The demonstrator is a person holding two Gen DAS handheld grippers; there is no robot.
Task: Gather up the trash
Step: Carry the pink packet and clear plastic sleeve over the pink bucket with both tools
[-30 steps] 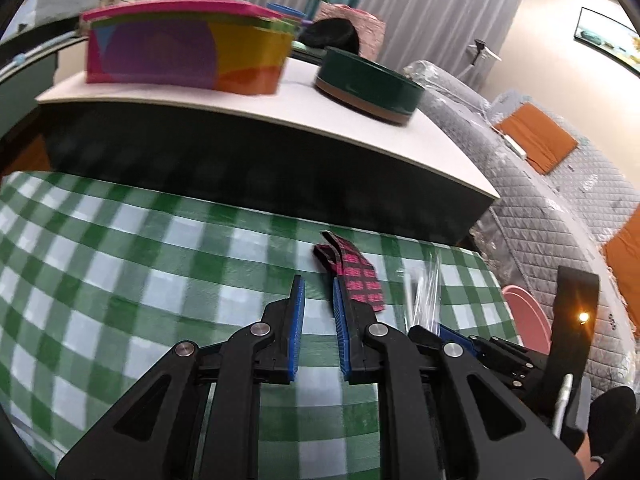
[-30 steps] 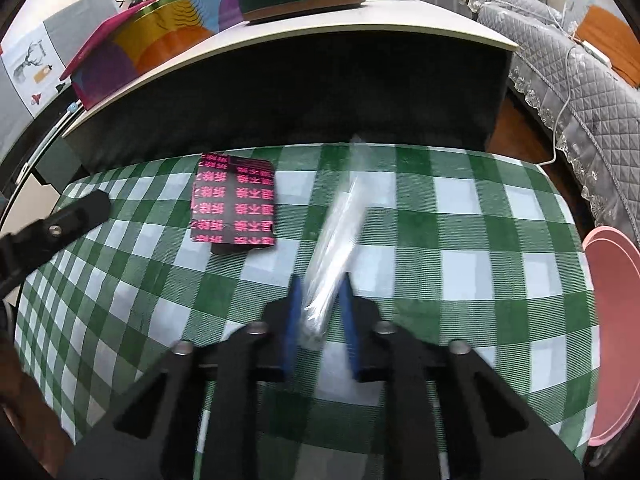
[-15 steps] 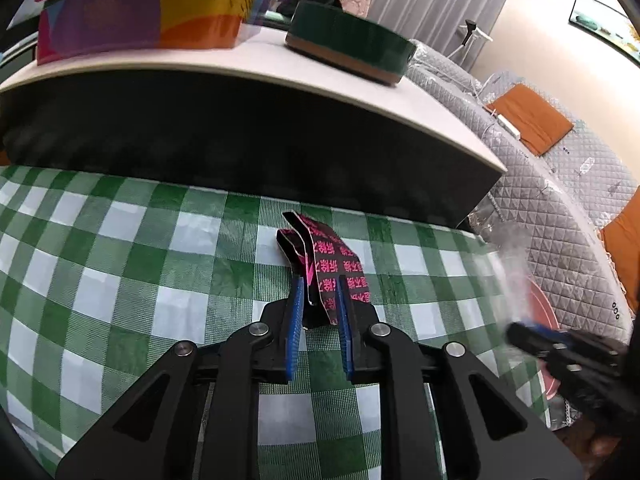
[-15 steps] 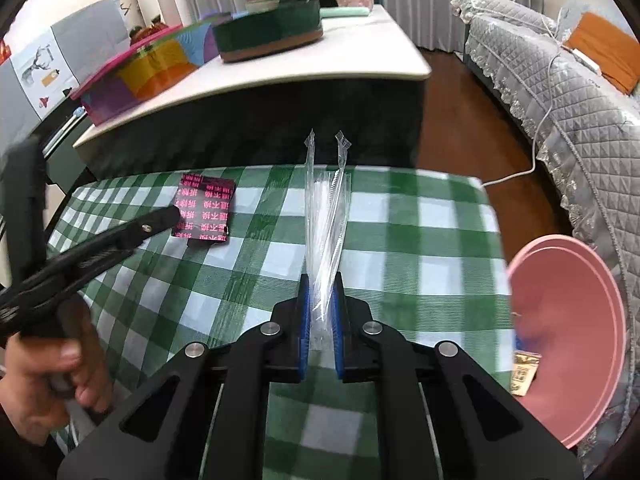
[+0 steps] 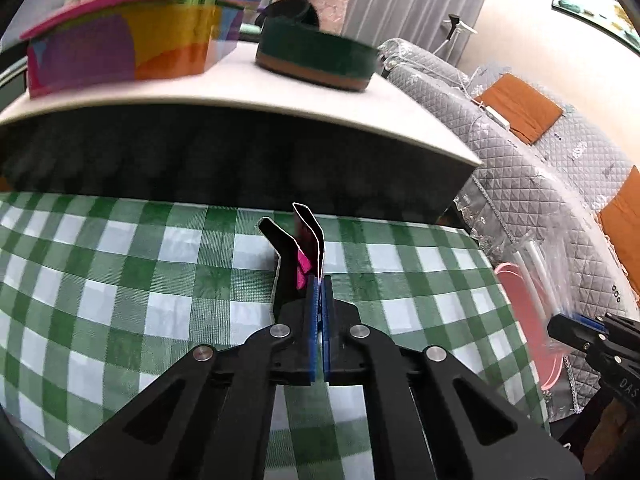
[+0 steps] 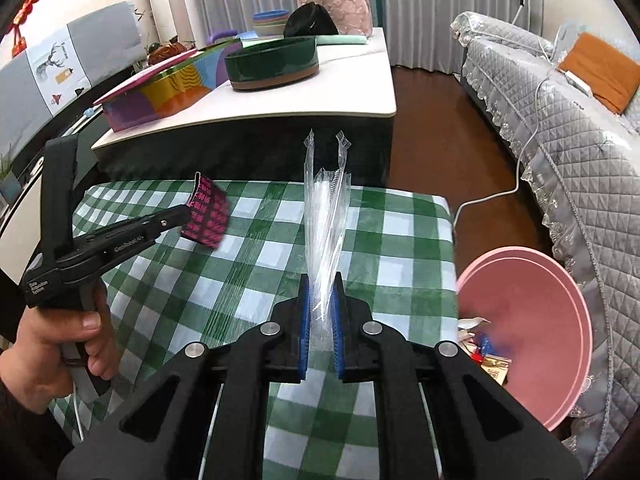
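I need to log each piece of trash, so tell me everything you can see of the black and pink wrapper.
The black and pink wrapper is a thin, flat foil-like packet, black with rows of pink print. Its edges show a silvery lining and its top flares open into two curled flaps. The left tongs are shut on its lower edge and hold it upright, lifted clear of the green checked tablecloth. Nothing else touches it.

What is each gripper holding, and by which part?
Left gripper: black-and-pink wrapper, pinched at its near edge. Right gripper: clear plastic wrapper, gripped at its lower end.
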